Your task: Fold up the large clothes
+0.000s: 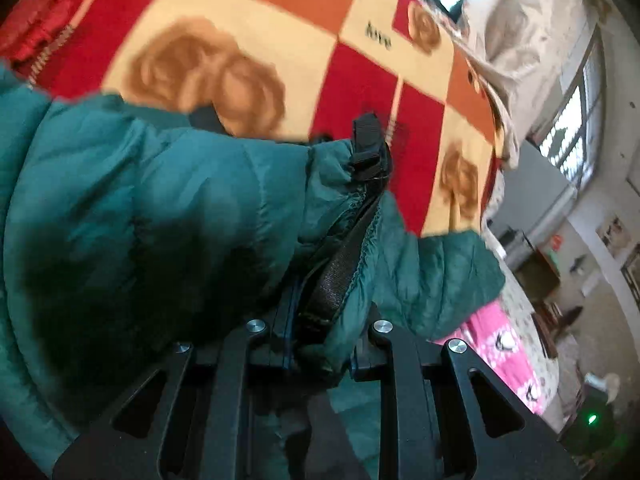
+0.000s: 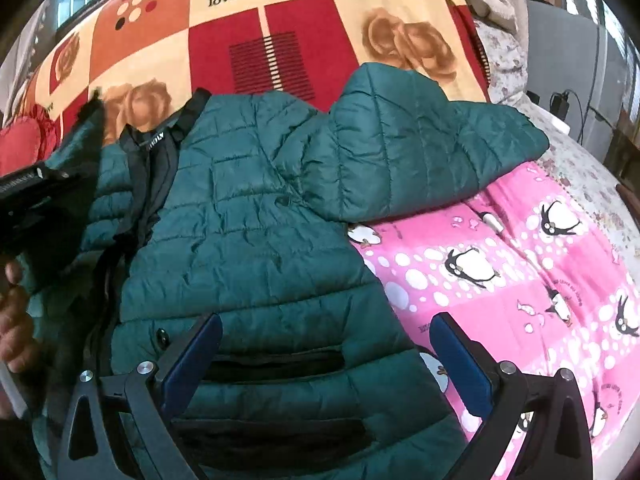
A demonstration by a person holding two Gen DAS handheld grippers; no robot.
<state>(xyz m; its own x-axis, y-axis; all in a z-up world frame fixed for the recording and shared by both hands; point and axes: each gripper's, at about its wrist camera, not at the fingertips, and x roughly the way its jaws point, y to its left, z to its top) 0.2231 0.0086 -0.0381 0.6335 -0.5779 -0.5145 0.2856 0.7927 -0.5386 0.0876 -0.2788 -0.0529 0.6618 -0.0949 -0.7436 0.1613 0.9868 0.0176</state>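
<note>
A teal quilted puffer jacket [image 2: 256,216] lies on the bed, one sleeve [image 2: 420,148] spread to the right, black zipper lining [image 2: 148,168] at the left. My left gripper [image 1: 320,332] is shut on the jacket's edge [image 1: 340,276] by the black zipper band, holding it lifted; it also shows at the left of the right wrist view [image 2: 36,196]. My right gripper [image 2: 326,344] is open and empty, its blue pads [image 2: 192,360] above the jacket's lower body near a black pocket slit [image 2: 276,364].
A red, orange and cream rose-patterned blanket [image 2: 280,12] covers the far side of the bed. A pink penguin blanket [image 2: 500,280] lies to the right. A red cushion [image 2: 20,144] sits at the left. Room furniture and a window [image 1: 572,136] are beyond the bed's right edge.
</note>
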